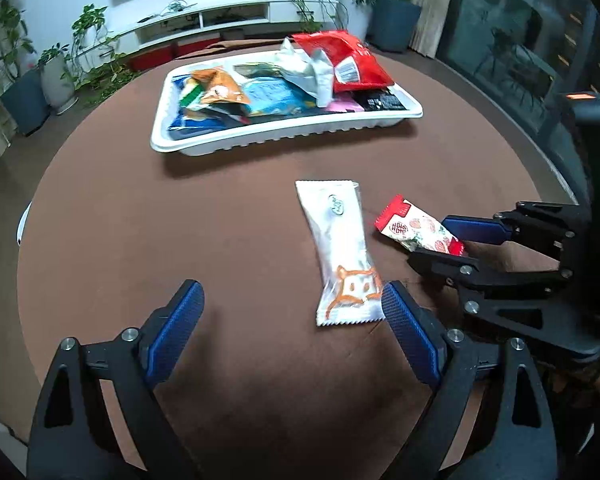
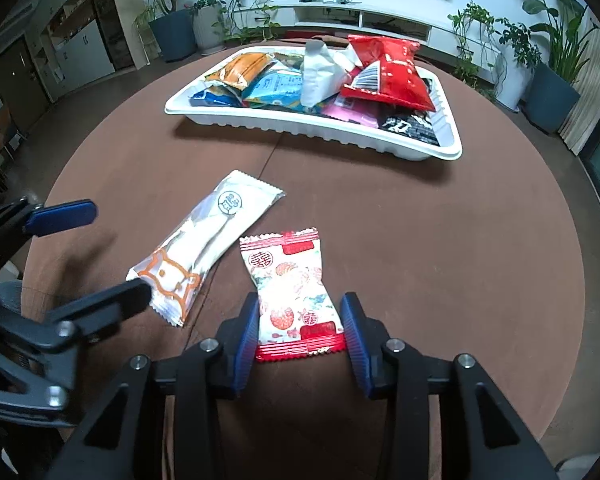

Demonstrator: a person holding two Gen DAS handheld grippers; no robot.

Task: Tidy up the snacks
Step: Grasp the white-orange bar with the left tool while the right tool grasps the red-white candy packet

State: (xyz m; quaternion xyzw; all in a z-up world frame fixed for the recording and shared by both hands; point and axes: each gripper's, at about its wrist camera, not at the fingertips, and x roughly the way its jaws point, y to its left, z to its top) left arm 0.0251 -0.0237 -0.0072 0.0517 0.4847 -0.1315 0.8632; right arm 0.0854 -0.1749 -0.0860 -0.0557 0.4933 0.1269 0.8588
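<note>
So the tray [image 1: 284, 140] sits toward the far side of the worktop [image 1: 180, 220], piled with snack packs. Nearer in, two loose packs lie on the worktop side by side: the long wrapper [image 1: 340, 248] on the left, the small candy pack [image 2: 296, 296] just right of it. Right claw [image 2: 300, 332] has the small pack between its pads; left claw [image 1: 292, 320] sits beside the long wrapper's near end.

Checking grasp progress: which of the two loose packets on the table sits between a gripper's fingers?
The small red-and-white candy packet, between the right gripper fingers; the long white packet lies free beside it.
</note>
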